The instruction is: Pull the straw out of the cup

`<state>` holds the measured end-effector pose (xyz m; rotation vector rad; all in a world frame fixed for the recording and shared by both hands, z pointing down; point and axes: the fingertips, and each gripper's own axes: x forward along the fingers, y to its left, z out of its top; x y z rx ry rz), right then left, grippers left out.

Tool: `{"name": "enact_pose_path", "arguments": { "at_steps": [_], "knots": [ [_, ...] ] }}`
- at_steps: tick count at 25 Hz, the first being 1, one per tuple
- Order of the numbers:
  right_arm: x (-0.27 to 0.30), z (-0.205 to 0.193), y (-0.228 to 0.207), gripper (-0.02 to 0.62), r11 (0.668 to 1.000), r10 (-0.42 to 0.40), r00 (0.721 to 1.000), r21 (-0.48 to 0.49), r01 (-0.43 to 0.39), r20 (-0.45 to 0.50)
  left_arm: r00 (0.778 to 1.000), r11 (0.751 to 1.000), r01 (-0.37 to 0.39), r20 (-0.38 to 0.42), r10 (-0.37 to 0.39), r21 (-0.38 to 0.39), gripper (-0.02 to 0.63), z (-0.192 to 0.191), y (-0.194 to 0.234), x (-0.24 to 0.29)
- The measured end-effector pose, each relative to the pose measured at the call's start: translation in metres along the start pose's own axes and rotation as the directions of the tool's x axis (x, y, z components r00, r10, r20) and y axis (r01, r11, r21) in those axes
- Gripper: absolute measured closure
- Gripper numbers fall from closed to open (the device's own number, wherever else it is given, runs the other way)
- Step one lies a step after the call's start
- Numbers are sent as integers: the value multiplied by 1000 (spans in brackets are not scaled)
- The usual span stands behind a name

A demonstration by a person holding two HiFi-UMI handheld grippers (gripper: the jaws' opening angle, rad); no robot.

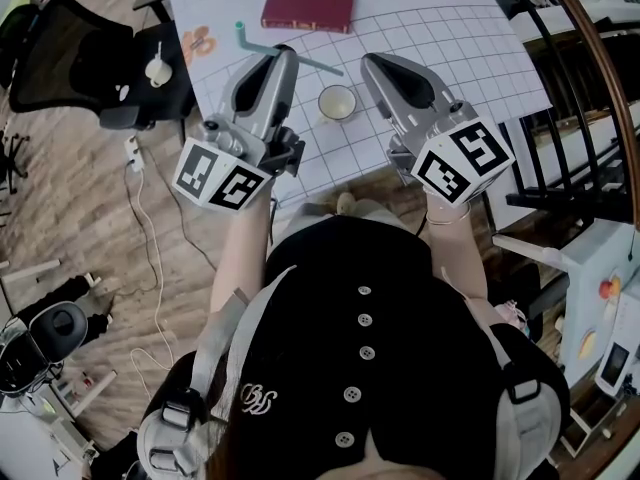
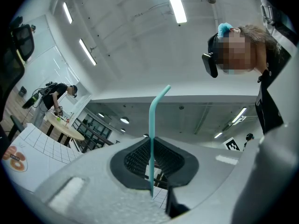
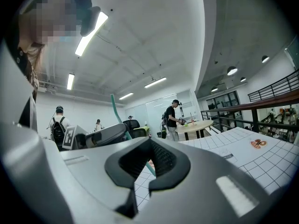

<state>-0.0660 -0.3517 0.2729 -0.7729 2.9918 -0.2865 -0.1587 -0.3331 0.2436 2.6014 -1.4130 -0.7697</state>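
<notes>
My left gripper (image 1: 283, 54) is shut on a teal bendy straw (image 1: 300, 60) and holds it in the air over the grid mat. Its bent end (image 1: 241, 33) sticks out to the left, and its long end reaches toward the right gripper. In the left gripper view the straw (image 2: 152, 125) stands upright, pinched between the pads at my left gripper (image 2: 150, 190). A small white cup (image 1: 337, 101) stands on the mat between the two grippers, and the straw is outside it. My right gripper (image 1: 372, 62) hovers just right of the cup, shut and empty (image 3: 148, 185).
A red book (image 1: 308, 6) lies at the table's far side. A black office chair (image 1: 80, 48) stands to the left, with cables on the wooden floor below it. A dark railing (image 1: 570, 138) runs along the right. People stand by a round table (image 3: 196, 126) far off.
</notes>
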Motion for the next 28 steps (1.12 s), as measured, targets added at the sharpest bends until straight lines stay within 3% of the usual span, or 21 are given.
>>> {"name": "enact_pose_path", "arguments": {
  "at_steps": [28],
  "knots": [
    [-6,-11,4,595,1000,-2,1000,4,2,-30,999,1000,16,-48,-17,-4,584,-15,-8,-5]
  ]
}}
